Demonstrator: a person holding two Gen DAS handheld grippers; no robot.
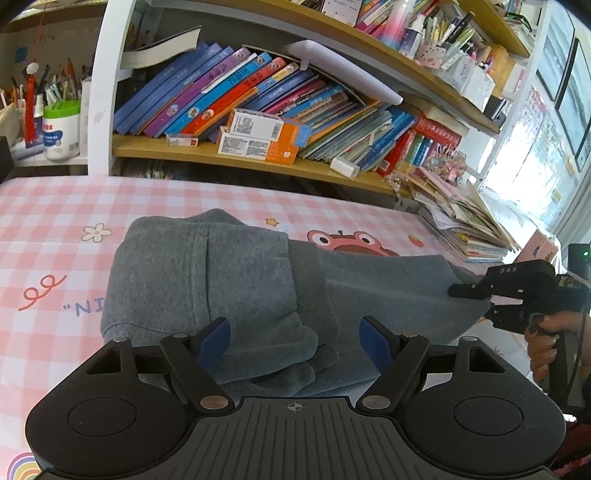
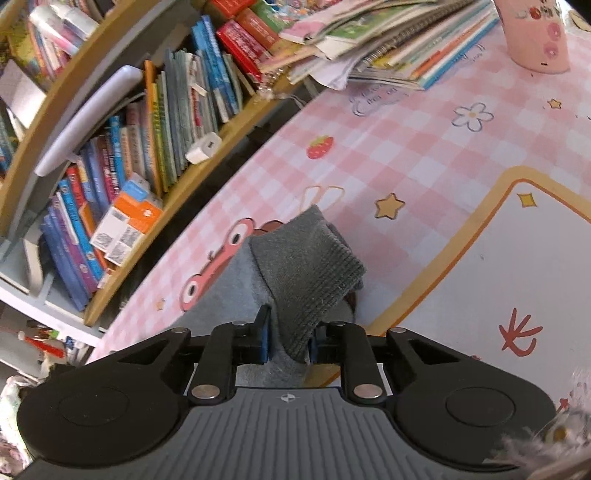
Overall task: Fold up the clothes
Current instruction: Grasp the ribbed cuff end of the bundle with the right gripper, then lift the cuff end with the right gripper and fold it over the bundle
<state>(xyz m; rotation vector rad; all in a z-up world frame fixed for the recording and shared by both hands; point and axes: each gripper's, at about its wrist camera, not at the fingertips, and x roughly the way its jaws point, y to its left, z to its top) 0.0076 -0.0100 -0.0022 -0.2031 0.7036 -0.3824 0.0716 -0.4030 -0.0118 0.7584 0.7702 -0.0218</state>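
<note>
Grey fleece garment (image 1: 207,280) lay partly folded on the table (image 1: 55,221), over its pink checked cartoon-print cover. One ribbed cuff (image 1: 314,291) sat across the middle of the pile; folded layers were stacked near the left claw.

Left claw (image 1: 293,339) hovered at the near edge of the garment, blue pads (image 1: 214,341) spread wide, nothing between them. Fabric sat below and ahead of the gap; contact could not be told.

Right claw (image 2: 287,341) was pinching the garment at its right end. In the right wrist view a ribbed cuff (image 2: 310,262) stood up from between the blue pads (image 2: 264,341), pads pressed in on the cloth from both sides, lighter grey fabric bunched under it. In the left wrist view the same claw (image 1: 469,295) gripped the garment's right corner, with the person's hand (image 1: 543,339) on its handle.

Behind the table: a bookshelf (image 1: 240,162) packed with leaning books (image 1: 207,92) and orange-white boxes (image 1: 258,138). A loose stack of booklets (image 2: 388,48) sat at the table's far right corner, a pink cup (image 2: 535,33) just beside it. A white charger block (image 2: 203,147) lay on the shelf edge.
</note>
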